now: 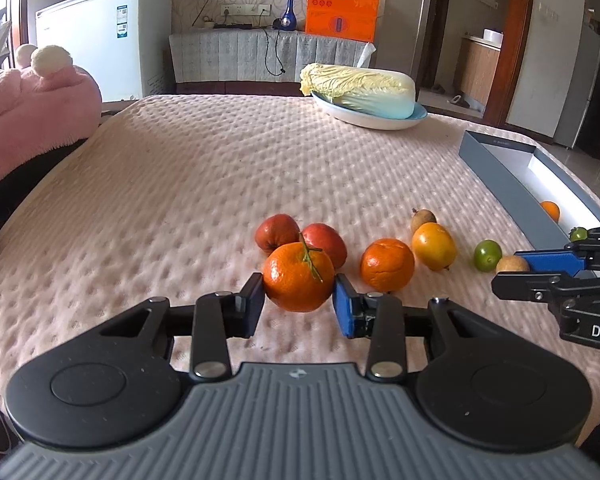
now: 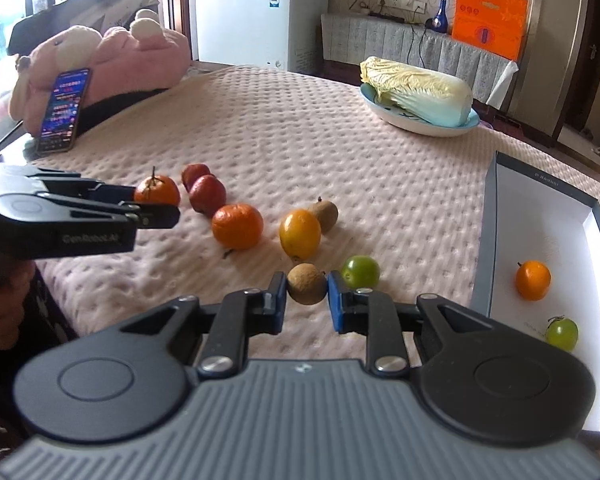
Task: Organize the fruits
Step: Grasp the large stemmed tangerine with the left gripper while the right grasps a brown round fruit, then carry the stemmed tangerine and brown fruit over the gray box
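Right wrist view alone shows the box [image 2: 540, 216] floor, where a small orange [image 2: 533, 280] and a green fruit [image 2: 562, 333] lie, and reads "GenRobot.AI" on the left gripper [image 2: 158, 204]; the left view cuts the right gripper's lettering to "DA". Left gripper [image 1: 299, 294] is clamped on a stemmed tangerine [image 1: 299, 280], right gripper [image 2: 307, 290] on a brown fruit [image 2: 307, 283]. Loose fruit sits on a dimpled pink cloth [image 1: 180, 184], with a cabbage [image 1: 360, 88] on a plate [image 1: 380, 122], a white freezer [image 1: 108, 36] and an orange bag [image 1: 342, 8] behind.
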### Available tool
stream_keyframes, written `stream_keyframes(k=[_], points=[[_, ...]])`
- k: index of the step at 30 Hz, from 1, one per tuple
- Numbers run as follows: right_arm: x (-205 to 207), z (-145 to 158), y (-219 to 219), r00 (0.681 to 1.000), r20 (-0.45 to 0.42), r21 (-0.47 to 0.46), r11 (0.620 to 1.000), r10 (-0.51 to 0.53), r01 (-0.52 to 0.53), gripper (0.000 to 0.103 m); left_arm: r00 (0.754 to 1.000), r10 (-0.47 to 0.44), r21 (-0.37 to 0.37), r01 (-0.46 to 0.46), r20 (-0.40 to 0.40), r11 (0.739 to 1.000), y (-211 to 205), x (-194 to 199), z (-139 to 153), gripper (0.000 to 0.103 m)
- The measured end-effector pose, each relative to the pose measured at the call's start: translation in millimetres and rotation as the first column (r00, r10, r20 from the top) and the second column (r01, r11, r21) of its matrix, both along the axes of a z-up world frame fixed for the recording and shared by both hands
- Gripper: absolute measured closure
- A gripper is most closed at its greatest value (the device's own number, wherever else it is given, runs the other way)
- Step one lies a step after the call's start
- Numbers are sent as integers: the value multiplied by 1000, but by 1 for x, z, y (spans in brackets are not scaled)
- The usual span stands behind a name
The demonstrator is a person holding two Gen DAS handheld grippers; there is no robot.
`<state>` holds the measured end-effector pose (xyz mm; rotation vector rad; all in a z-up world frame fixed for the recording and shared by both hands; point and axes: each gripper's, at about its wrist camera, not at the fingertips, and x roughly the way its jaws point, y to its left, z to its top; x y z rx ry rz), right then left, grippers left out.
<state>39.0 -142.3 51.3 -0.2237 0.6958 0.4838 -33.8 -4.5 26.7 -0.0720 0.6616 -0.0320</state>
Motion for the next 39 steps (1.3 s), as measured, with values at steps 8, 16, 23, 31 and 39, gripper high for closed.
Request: stream_keyframes(k=[8, 16, 23, 31, 39], points=[[0, 2, 0, 1000, 11, 14, 1000, 12, -12, 78, 1000, -2, 8, 2, 6, 1000, -5, -1, 0, 60], [2, 0, 2, 1000, 6, 16, 1000, 18, -18, 78, 1000, -11, 10, 10, 19, 1000, -9, -1, 3, 60], [2, -2, 3, 1000, 2, 6, 1000, 15, -15, 78, 999, -18, 14, 18, 30, 1000, -11, -3, 5, 60], [2, -3, 4, 1000, 3, -3, 1000, 9, -9, 78, 999, -19, 4, 19, 40, 1000, -12, -2, 8, 60], [1, 2, 0, 1000, 18, 11, 1000, -7, 6, 78, 999, -22, 0, 22, 46, 1000, -13, -4, 11, 60]])
